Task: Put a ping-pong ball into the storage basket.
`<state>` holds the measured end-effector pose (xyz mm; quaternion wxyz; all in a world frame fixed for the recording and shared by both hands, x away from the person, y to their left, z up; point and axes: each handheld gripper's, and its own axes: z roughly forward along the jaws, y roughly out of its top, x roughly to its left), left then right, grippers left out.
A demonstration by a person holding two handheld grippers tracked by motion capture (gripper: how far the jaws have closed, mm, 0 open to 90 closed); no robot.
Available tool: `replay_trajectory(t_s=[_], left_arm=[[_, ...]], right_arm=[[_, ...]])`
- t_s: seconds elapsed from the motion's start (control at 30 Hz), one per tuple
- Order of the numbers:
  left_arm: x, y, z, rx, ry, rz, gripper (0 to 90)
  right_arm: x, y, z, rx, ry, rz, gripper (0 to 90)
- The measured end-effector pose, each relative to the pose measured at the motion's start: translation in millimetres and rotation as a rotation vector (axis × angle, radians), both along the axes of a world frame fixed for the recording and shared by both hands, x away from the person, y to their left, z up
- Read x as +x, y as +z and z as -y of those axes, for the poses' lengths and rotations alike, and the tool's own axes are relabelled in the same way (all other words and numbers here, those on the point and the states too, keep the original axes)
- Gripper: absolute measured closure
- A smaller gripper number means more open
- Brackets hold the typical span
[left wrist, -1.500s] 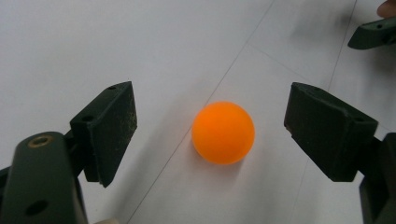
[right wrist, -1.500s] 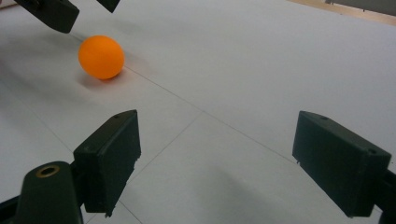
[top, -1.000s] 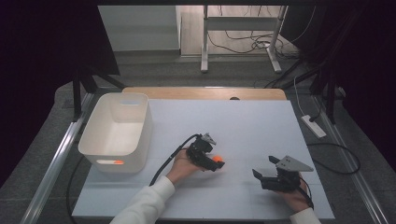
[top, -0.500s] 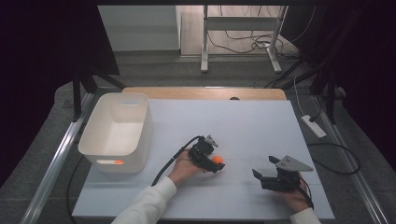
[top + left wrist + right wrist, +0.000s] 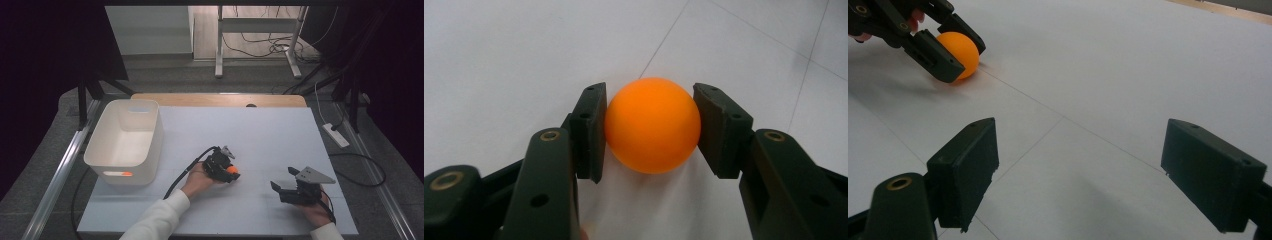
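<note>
As the high view runs from left to right, the white bin (image 5: pixel 125 142) stands at 9 o'clock of the table (image 5: pixel 260 125), well apart from both hands. An orange mark shows at its near wall, too small to identify.

Near table centre, the left gripper (image 5: pixel 227 170) lies low on the surface. Its jaws have just been closing, and the left gripper view shows both pads pressed against the orange ball (image 5: pixel 652 125), one on each side. The ball sits on the table, touching it from above. It is round, so no long axis constrains the grip.

From the ball, the bin lies toward 9 o'clock; a carry in that direction appears to be the coming move, and the left hand is the nearer one.

At 5 o'clock, the right gripper (image 5: pixel 292 187) rests with jaws wide and nothing between them.
</note>
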<state>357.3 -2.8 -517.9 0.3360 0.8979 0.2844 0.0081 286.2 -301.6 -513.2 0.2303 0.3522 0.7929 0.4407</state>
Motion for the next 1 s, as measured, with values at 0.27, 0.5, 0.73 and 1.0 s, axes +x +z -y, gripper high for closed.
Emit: replay_trajectory(t_s=[0.27, 0.5, 0.73, 1.0], left_arm=[[-2.9, 13.2, -10.1, -0.043, 0.029, 0.027, 50.1], [-7.9, 23.3, -14.3, -0.092, 0.038, 0.046, 50.1], [-10.4, 30.5, -19.3, -0.107, 0.038, 0.056, 50.1], [-13.3, 36.3, -23.3, -0.117, 0.045, 0.072, 50.1]], right_arm=[[-0.1, 0.0, 0.0, -0.001, -0.001, 0.0, 15.4], [-0.2, 0.1, -0.1, -0.002, -0.001, 0.001, 15.4], [-0.2, 0.1, -0.3, -0.003, -0.001, 0.001, 15.4], [-0.1, 0.1, -0.2, -0.003, -0.001, 0.0, 15.4]])
